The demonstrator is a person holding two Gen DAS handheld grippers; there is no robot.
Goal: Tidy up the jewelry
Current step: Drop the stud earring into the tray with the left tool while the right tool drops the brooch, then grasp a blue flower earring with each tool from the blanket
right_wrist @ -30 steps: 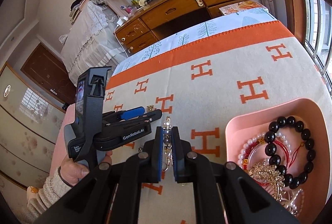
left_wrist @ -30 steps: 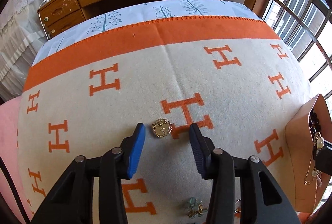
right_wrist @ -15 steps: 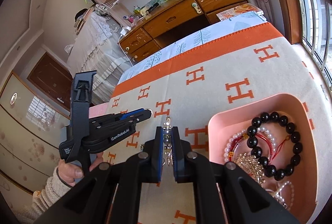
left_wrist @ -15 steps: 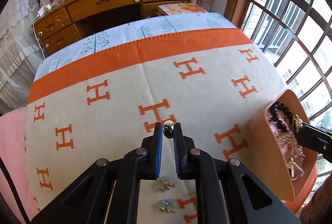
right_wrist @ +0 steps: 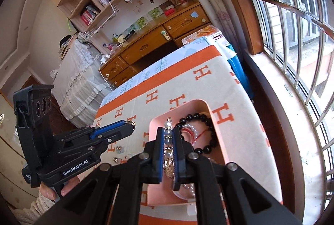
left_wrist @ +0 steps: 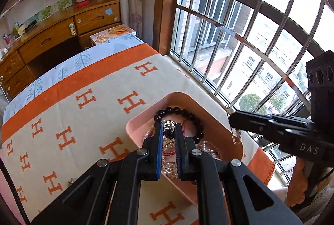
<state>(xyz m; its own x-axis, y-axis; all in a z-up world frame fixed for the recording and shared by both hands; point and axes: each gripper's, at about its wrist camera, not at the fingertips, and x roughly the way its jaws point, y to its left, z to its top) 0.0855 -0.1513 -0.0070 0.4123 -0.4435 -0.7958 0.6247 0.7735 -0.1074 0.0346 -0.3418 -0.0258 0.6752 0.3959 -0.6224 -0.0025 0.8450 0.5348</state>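
A round gold brooch (left_wrist: 170,128) is pinched between the closed jaws of the left gripper (left_wrist: 168,131), held above the pink tray (left_wrist: 219,120) on the patterned blanket (left_wrist: 83,120). A pearl earring (right_wrist: 168,137) is clamped in the right gripper (right_wrist: 168,139), also over the tray. A black bead bracelet (right_wrist: 208,133) lies inside. What appear to be small earrings (right_wrist: 119,149) lie on the blanket.

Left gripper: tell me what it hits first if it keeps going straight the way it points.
Probably the black bead bracelet in the pink tray. The left gripper, shut on a small gold brooch, points at it from above; depth is unclear.
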